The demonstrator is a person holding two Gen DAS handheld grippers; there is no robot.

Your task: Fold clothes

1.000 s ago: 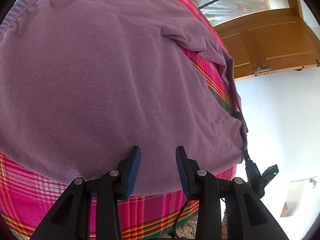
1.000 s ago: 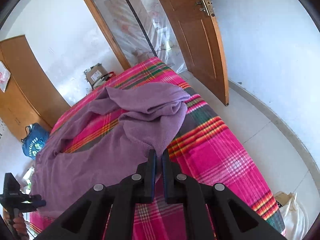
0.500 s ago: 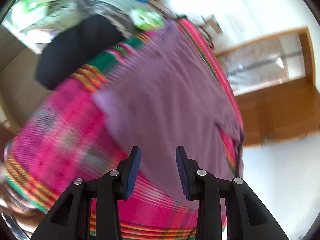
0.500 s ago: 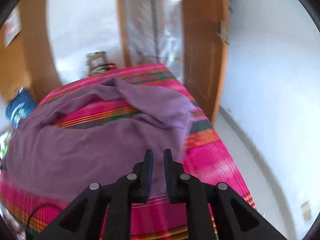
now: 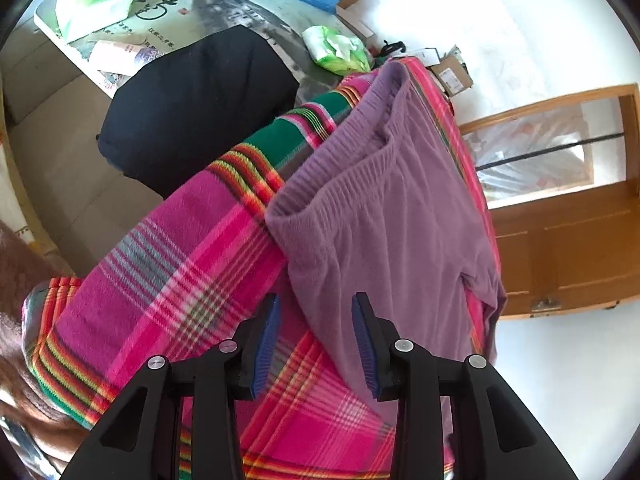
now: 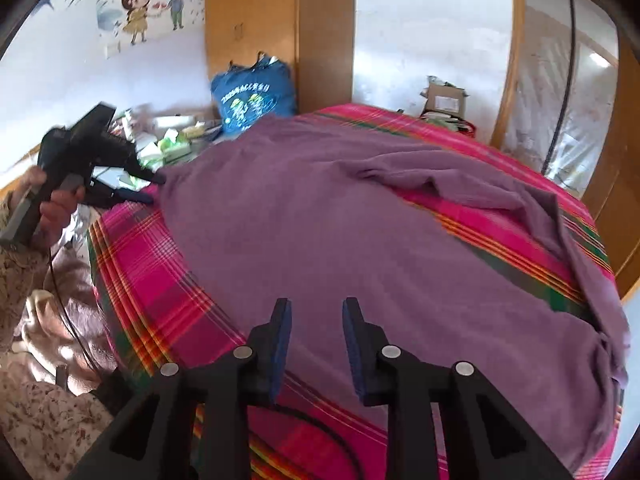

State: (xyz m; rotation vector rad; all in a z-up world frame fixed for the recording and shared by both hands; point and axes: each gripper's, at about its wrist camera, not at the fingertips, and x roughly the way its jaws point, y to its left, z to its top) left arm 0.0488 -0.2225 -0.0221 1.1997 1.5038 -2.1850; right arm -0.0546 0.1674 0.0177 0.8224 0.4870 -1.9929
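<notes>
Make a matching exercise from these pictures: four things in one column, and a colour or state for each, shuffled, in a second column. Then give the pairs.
Things:
1. fleece trousers with ribbed waistband
2. checked blanket covering the bed
3. printed cloth bag
4. right gripper

Colour or state:
A. blue
B. open, holding nothing
C. purple, spread flat
D. pink with green and orange stripes

Pairs: 1-C, 2-D, 3-A, 4-B

Both wrist views look closely down on the purple garment [image 5: 392,216] from seemingly opposite sides.
</notes>
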